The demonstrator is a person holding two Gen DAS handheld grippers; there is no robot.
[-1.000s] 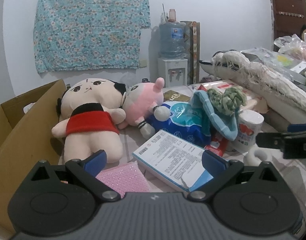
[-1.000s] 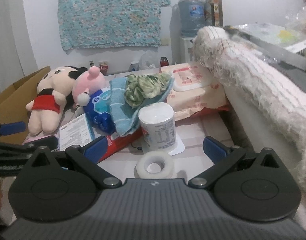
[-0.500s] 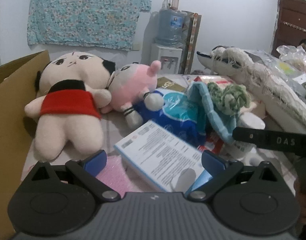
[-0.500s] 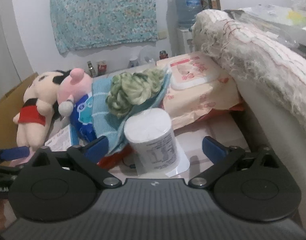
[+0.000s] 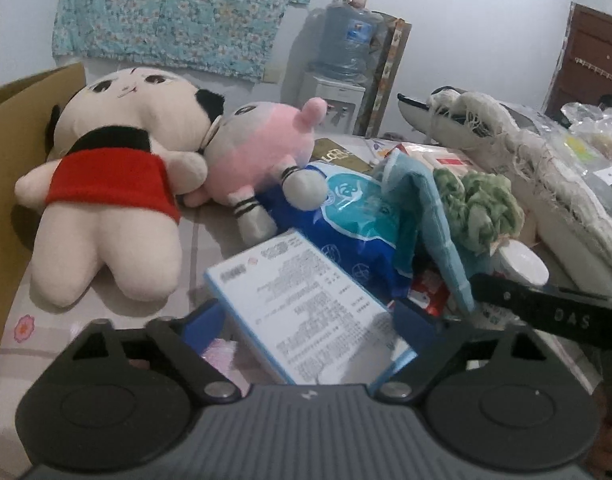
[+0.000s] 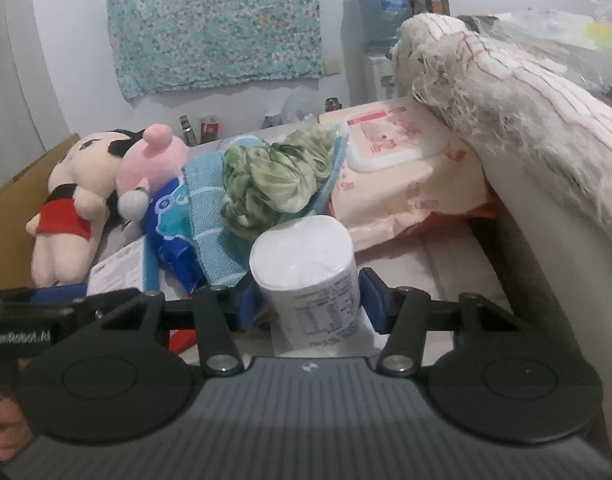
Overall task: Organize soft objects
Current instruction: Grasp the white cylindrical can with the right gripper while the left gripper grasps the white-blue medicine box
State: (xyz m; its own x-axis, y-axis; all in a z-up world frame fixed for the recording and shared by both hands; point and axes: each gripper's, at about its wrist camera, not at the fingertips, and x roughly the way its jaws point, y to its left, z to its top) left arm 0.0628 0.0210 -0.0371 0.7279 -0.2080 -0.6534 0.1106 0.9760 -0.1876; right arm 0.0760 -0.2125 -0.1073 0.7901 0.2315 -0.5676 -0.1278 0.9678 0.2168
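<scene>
Right tool (image 6: 309,300): blue pads closed against both sides of white cylindrical wrapped tissue roll (image 6: 306,268), upright on the surface, near centre. Left tool (image 5: 306,320): wide, holding nothing, over white-and-blue printed flat box (image 5: 302,304). Far left: cream plush doll in red dress (image 5: 106,196), touching pink-and-grey plush toy (image 5: 258,152). Crumpled green cloth (image 6: 274,184) lies on folded teal towel (image 6: 210,232), just behind roll.

Cream doll (image 5: 106,184) in red dress; pink plush (image 5: 258,152); teal towel (image 6: 210,216); green cloth (image 6: 274,180), perhaps mottled.
</scene>
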